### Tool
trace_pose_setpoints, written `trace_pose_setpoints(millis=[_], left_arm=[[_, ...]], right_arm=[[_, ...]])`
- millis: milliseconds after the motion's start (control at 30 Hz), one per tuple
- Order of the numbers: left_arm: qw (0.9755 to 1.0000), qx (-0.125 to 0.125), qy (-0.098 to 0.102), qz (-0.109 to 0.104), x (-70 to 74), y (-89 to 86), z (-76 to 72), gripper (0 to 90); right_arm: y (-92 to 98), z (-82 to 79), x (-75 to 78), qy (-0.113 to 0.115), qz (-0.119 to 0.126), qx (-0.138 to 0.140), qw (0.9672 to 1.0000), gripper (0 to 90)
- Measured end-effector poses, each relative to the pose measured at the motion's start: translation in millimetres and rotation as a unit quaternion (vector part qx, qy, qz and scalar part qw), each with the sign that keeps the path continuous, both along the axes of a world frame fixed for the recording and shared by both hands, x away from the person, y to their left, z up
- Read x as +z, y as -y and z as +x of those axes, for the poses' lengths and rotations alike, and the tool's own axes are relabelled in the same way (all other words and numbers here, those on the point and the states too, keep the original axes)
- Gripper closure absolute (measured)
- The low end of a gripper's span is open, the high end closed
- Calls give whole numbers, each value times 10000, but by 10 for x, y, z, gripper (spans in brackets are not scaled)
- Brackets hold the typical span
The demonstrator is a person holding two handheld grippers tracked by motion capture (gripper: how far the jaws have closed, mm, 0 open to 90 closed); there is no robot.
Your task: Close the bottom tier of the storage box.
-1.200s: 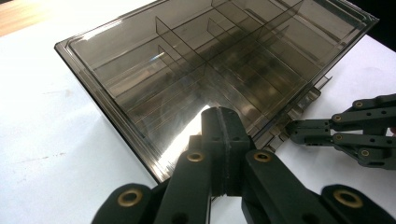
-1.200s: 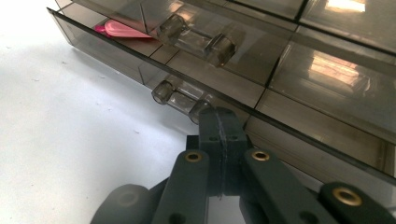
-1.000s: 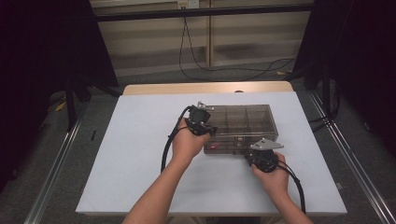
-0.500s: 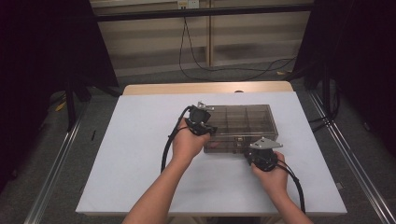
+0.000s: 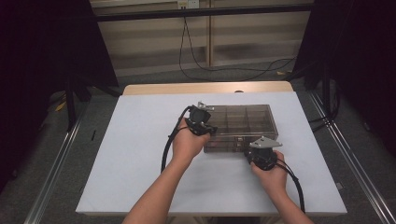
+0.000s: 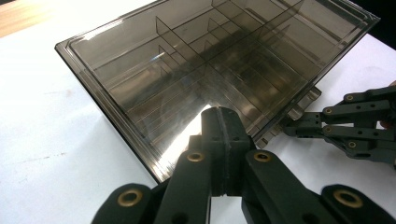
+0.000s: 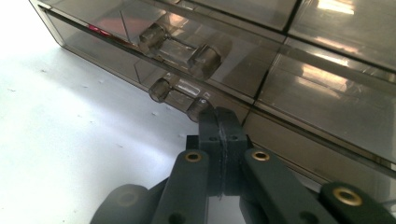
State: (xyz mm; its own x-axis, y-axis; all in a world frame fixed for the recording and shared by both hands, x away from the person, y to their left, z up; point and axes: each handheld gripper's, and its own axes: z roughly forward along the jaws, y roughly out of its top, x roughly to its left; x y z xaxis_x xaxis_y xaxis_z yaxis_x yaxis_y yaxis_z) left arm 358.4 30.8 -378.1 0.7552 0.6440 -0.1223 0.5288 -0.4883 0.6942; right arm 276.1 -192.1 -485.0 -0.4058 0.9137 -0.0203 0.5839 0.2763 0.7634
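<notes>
A smoky clear plastic organiser box with a closed lid and several divided compartments lies on the white table. My left gripper is shut, its tips resting on the lid near the box's left front corner; nothing is between the jaws. My right gripper is shut too, with its tips against the front wall just under a clear latch. A second latch sits above it on the lid edge. The right gripper's linkage shows at the box front in the left gripper view.
Both forearms come in from the bottom edge. Black cables trail from the grippers across the table. A wooden strip borders the table's far edge, and dark frames and a floor cable lie beyond it.
</notes>
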Motion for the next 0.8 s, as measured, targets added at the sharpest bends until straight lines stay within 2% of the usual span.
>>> trace_pose_setpoints(millis=[633, 800], left_arm=[[10000, 3, 19, -7, 0, 8, -2, 900], [10000, -25, 36, 27, 1, 5, -3, 900]], right_arm=[[-2, 7, -1, -14, 13, 3, 10000, 900], [4, -7, 7, -12, -8, -13, 10000, 860]])
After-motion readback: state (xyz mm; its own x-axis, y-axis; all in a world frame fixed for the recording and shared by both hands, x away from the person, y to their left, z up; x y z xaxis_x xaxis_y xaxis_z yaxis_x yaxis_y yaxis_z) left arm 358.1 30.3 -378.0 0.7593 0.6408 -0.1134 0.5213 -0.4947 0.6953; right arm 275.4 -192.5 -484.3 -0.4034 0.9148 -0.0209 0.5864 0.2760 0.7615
